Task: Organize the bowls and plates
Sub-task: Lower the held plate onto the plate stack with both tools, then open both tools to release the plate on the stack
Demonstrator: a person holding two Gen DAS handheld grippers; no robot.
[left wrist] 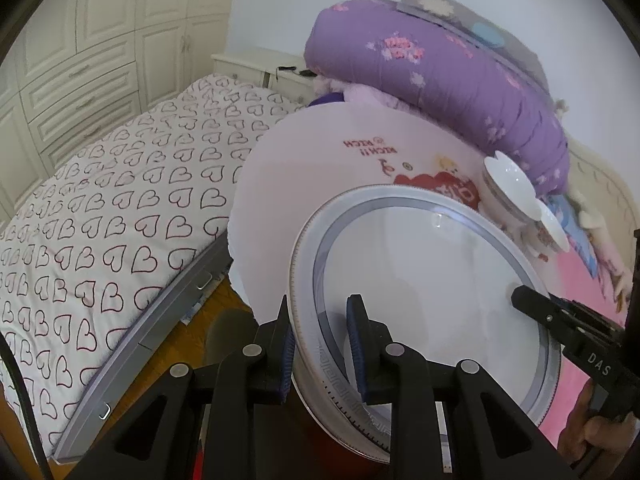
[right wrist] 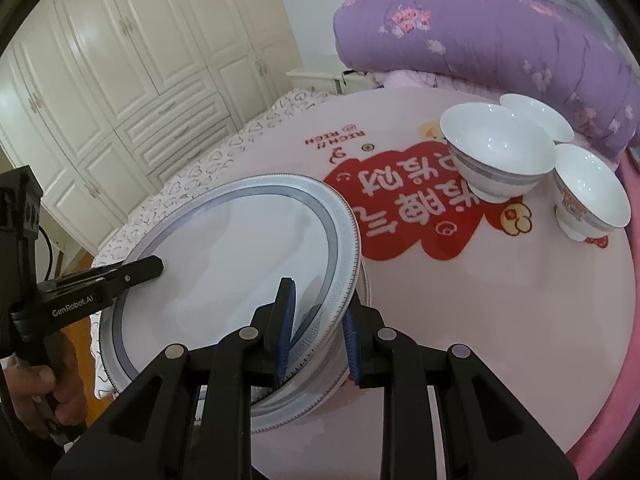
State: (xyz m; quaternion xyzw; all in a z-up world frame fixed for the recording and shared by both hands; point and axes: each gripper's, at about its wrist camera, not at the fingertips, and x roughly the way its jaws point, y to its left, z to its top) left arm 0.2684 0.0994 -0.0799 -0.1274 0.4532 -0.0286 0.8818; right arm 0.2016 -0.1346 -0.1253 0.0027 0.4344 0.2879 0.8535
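Near the table's (right wrist: 500, 320) six o'clock edge we hold a plate (right wrist: 224, 260) from two sides. Our left gripper (left wrist: 322, 340) is clamped on its rim, one finger above and one below; our right gripper (right wrist: 316, 328) pinches the opposite rim the same way. The plate looks tilted, and a second rim peeks out below it at four o'clock, so we judge that we are stacking plates. Three bowls (right wrist: 500, 160) stand close together at two o'clock, well apart. Next, we should level the plate, centre it over the one beneath, then let go evenly.
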